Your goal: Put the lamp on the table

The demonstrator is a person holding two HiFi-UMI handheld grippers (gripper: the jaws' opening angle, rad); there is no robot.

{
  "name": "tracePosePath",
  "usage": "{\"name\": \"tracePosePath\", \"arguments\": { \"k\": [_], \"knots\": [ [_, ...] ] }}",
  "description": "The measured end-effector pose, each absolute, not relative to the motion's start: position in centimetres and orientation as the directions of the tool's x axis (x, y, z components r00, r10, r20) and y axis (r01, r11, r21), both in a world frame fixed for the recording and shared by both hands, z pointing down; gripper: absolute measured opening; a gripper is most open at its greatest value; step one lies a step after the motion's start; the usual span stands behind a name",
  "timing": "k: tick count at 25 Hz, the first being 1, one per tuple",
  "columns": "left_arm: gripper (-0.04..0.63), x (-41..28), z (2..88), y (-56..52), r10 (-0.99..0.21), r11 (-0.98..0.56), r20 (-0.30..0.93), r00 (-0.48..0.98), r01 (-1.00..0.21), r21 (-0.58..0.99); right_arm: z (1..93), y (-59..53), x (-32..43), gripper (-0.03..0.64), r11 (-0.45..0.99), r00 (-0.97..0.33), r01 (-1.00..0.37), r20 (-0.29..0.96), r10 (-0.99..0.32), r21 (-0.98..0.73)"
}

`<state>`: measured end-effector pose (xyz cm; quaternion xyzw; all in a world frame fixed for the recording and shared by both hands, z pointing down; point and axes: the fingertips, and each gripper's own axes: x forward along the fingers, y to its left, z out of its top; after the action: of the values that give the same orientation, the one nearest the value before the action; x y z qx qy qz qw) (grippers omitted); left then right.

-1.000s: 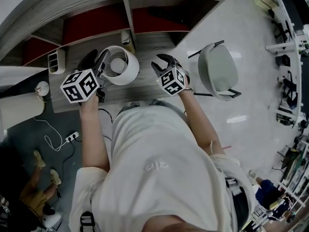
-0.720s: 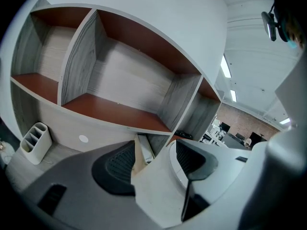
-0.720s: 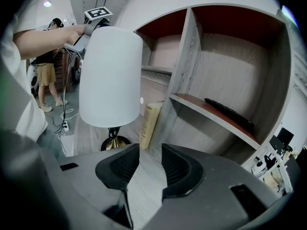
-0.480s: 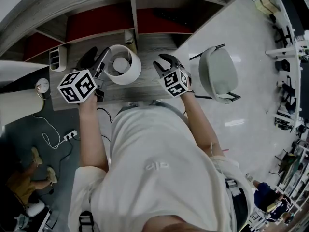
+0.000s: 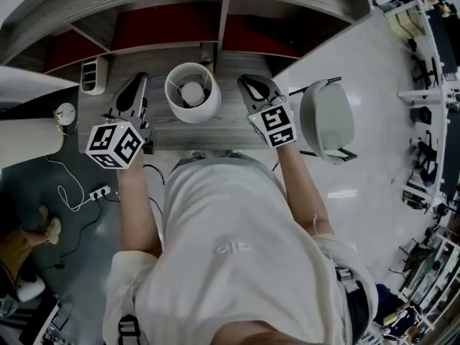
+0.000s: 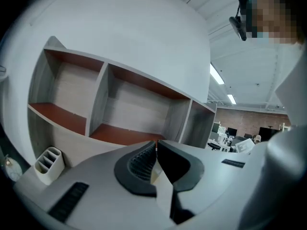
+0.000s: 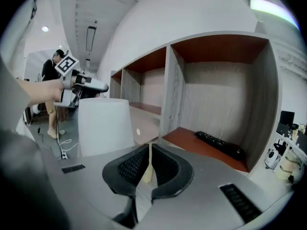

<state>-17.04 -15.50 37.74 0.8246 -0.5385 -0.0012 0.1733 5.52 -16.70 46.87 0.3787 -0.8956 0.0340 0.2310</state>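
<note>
The lamp [image 5: 192, 92], with a white drum shade and its bulb showing from above, stands upright on the grey wood table [image 5: 180, 131] between my two grippers. My left gripper [image 5: 139, 79] is to its left, clear of the shade. Its jaws are closing and meet with nothing between them [image 6: 156, 145]. My right gripper [image 5: 249, 81] is to the lamp's right, also apart from it, jaws closing to a thin slit on nothing [image 7: 149, 147]. The right gripper view has the shade [image 7: 103, 126] at its left.
Open shelf compartments with red-brown boards run along the back of the table. A white slotted holder [image 5: 93, 75] stands at the far left, a black remote [image 7: 220, 145] lies in the right compartment. A grey chair [image 5: 327, 121] is at the right, a power strip [image 5: 98, 191] on the floor.
The left gripper's jaws, which straddled the shade's rim, have come off it and moved left. Both grippers have closed. The lamp now stands free on the table.
</note>
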Motion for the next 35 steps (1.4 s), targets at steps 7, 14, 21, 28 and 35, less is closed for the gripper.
{"name": "tracePosePath", "arguments": {
  "k": [7, 14, 21, 28, 35],
  "knots": [
    [0.015, -20.1, 38.3, -13.0, -0.913, -0.328, 0.160, 0.375, -0.909, 0.258, 42.3, -16.3, 3.0, 0.028, 0.736, -0.695, -0.677, 0.309, -0.649, 0.023],
    [0.015, -21.0, 39.3, -11.0, -0.924, -0.300, 0.175, 0.339, -0.929, 0.216, 39.5, -15.7, 2.4, 0.028, 0.747, -0.728, -0.665, 0.242, -0.641, -0.023],
    [0.015, -22.1, 39.9, -10.0, -0.936, -0.289, 0.164, 0.311, -0.947, 0.144, 38.6, -15.3, 1.1, 0.028, 0.750, -0.732, -0.661, 0.220, -0.645, -0.001],
    [0.015, -21.5, 40.0, -9.6, -0.935, -0.303, 0.148, 0.323, -0.942, 0.144, 38.9, -14.8, 1.4, 0.028, 0.745, -0.726, -0.667, 0.222, -0.651, 0.005],
    [0.015, -20.6, 39.8, -10.0, -0.931, -0.319, 0.146, 0.335, -0.940, 0.124, 39.7, -14.6, 1.5, 0.028, 0.743, -0.722, -0.670, 0.234, -0.651, -0.001]
  ]
}}
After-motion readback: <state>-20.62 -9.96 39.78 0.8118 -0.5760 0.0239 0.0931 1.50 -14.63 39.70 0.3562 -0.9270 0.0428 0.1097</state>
